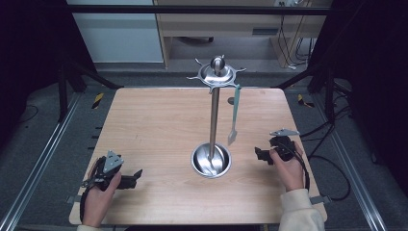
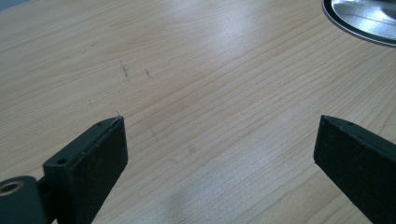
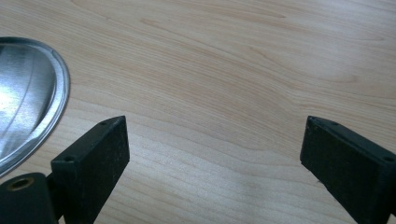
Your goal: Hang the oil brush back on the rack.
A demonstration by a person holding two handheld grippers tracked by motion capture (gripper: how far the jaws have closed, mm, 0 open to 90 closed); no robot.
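A steel utensil stand [image 1: 214,103] rises from a round dish-shaped base [image 1: 211,160] in the middle of the wooden table [image 1: 159,120]. A pale green spatula [image 1: 234,115] hangs from a hook on its top ring [image 1: 217,74]. My left gripper [image 1: 137,177] rests low at the table's front left, open, jaws wide over bare wood [image 2: 219,121]. My right gripper [image 1: 258,154] lies right of the base, open too, nothing between its jaws [image 3: 215,123]. The base's rim shows at the top right of the left gripper view [image 2: 359,21] and at the left of the right gripper view [image 3: 32,98].
The table's front edge [image 1: 192,222] runs just behind both hands. Cables [image 1: 332,168] trail off the right side. Black frame bars and a cabinet [image 1: 231,19] stand beyond the far edge.
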